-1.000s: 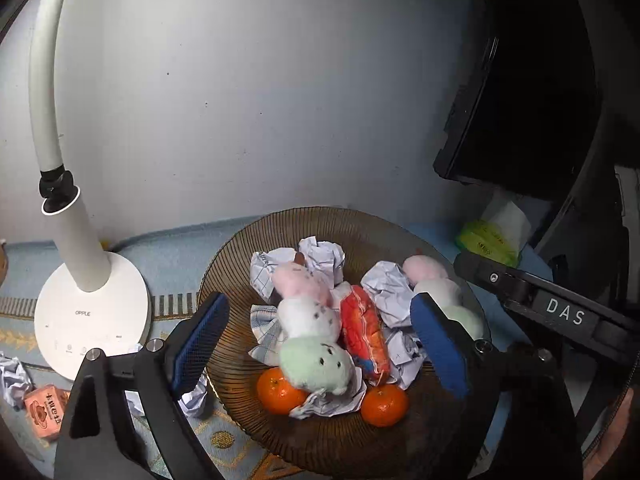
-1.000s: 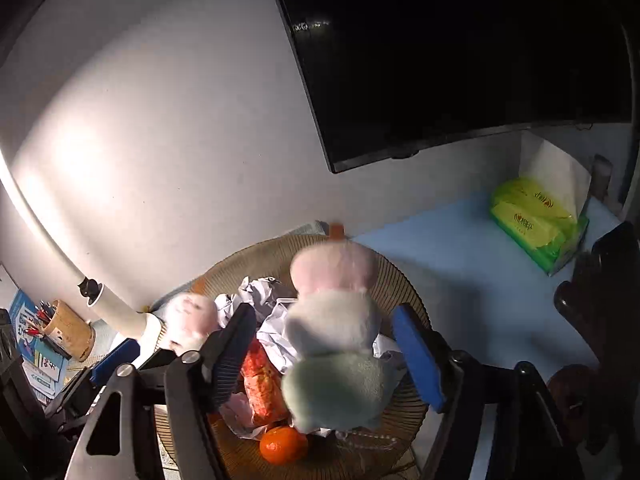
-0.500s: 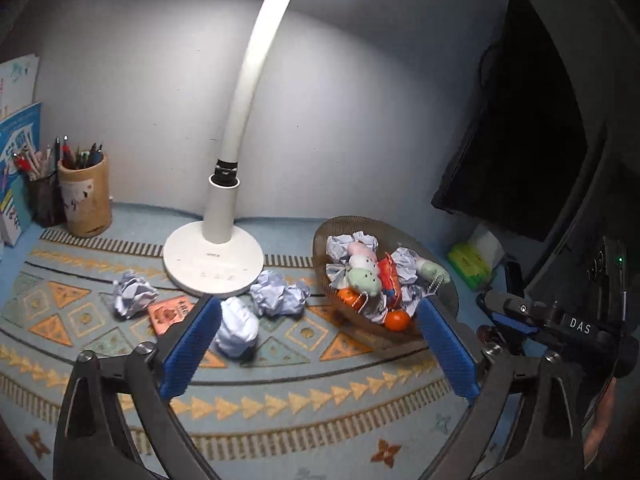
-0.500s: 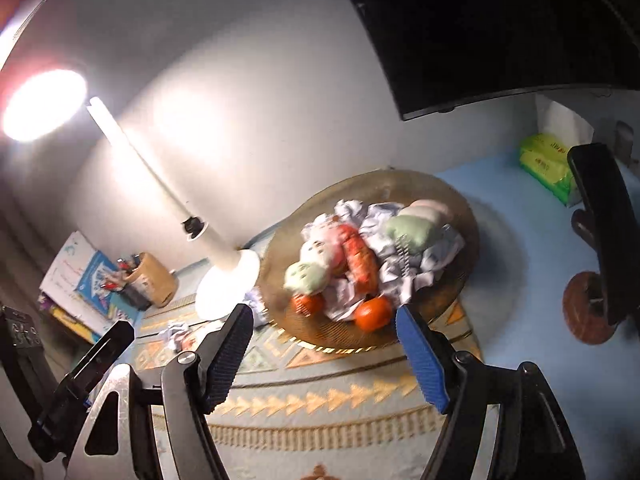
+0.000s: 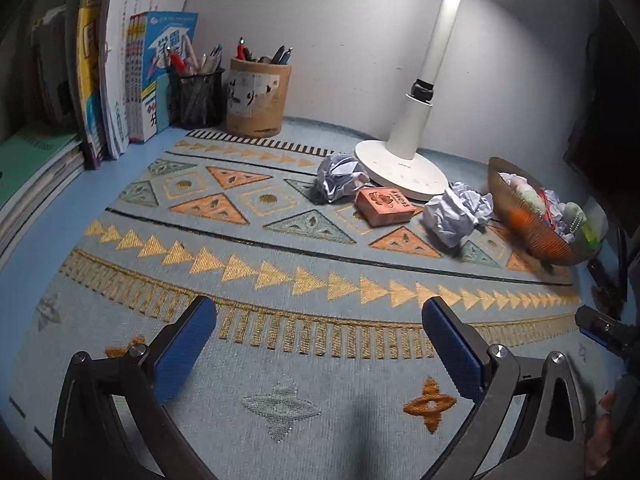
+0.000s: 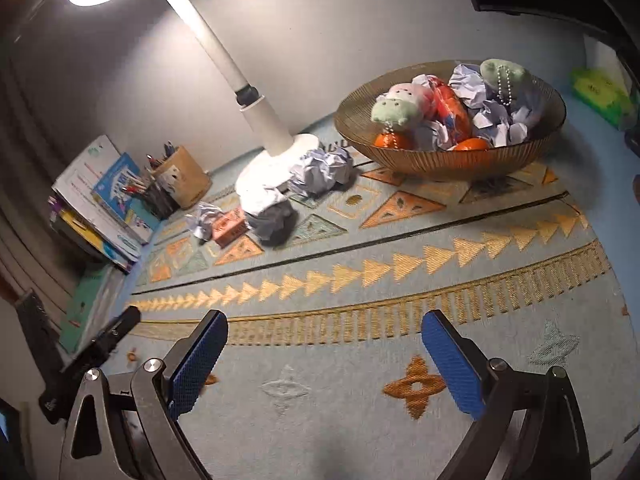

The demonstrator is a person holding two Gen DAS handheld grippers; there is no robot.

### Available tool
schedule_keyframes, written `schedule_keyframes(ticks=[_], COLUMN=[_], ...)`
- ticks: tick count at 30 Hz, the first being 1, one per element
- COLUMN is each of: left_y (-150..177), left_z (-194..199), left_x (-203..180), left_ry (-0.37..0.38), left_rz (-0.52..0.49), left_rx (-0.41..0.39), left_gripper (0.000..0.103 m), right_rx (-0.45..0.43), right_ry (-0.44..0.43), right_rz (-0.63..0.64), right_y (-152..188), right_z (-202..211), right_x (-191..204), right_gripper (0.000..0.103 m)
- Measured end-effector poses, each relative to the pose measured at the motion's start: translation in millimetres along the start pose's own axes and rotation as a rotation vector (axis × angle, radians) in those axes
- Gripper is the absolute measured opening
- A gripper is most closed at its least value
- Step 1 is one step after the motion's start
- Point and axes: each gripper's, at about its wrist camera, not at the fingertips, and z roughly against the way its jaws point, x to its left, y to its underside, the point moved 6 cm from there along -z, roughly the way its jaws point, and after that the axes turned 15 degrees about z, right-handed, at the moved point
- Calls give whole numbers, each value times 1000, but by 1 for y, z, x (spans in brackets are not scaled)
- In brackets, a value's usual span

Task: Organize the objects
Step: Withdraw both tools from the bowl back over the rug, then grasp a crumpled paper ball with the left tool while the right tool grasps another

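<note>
Both my left gripper (image 5: 319,320) and right gripper (image 6: 324,334) have jaws just opened wide, nothing between them, over the patterned mat (image 5: 280,248). The filled bowl (image 6: 450,160) sits upper right; crumpled paper balls (image 6: 322,168) lie beside the lamp base (image 5: 400,168).

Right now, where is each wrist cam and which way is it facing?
Left wrist: on the left gripper, angled down over the patterned mat toward books and pen holders; its open jaws show, with the other gripper at the right edge.
Right wrist: on the right gripper, angled down toward the bowl and lamp; open jaws, the other gripper at lower left.
Shared: mat, lamp, bowl, crumpled paper, orange box.
</note>
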Motion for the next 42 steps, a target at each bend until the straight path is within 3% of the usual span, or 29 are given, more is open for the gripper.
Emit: schedule_keyframes(ticks=[2,4,14,16,19,21,25,28,31,35,37,40,42], left_y=[3,2,10,10,1,-5,-11,-11,-10,-7,-6,-3,-3], left_z=[-7,-10,-9,-6,-10,-23,-56,-80,-97,-111,-117,-123,-124], left_x=[9,12,-5,-23,-58,-81,-116,-134,-146,-157,-159,-159,-157], left_ry=[-25,-28,-51,-17,95,134,133,113,127,150,148,165,182], left_rz=[44,63,-33,-90,-138,-178,-291,-375,-397,-417,-423,-403,-389], left_rx=[-7,13,4,0,42,77,98,98,113,128,135,184,201], left_gripper=[102,102,102,102,102,102,102,102,101,86,84,56,45], right_rx=[-33,-44,-20,12,76,74,11,31,38,69,82,80,65], right_ry=[112,172,204,186,52,-24,-16,-18,16,12,24,57,89], right_rz=[39,91,173,169,71,14,-46,-112,-152,-174,-167,-141,-142], right_y=[6,9,8,6,-8,-30,-78,-97,-111,-121,-123,-127,-128], right_z=[-4,-8,-20,-26,-38,-43,-59,-92,-120,-154,-167,-179,-182], right_x=[-5,-4,6,5,3,5,1,-7,-15,-19,-18,-15,-16], right_gripper=[97,97,97,97,97,97,97,97,97,97,97,92,85])
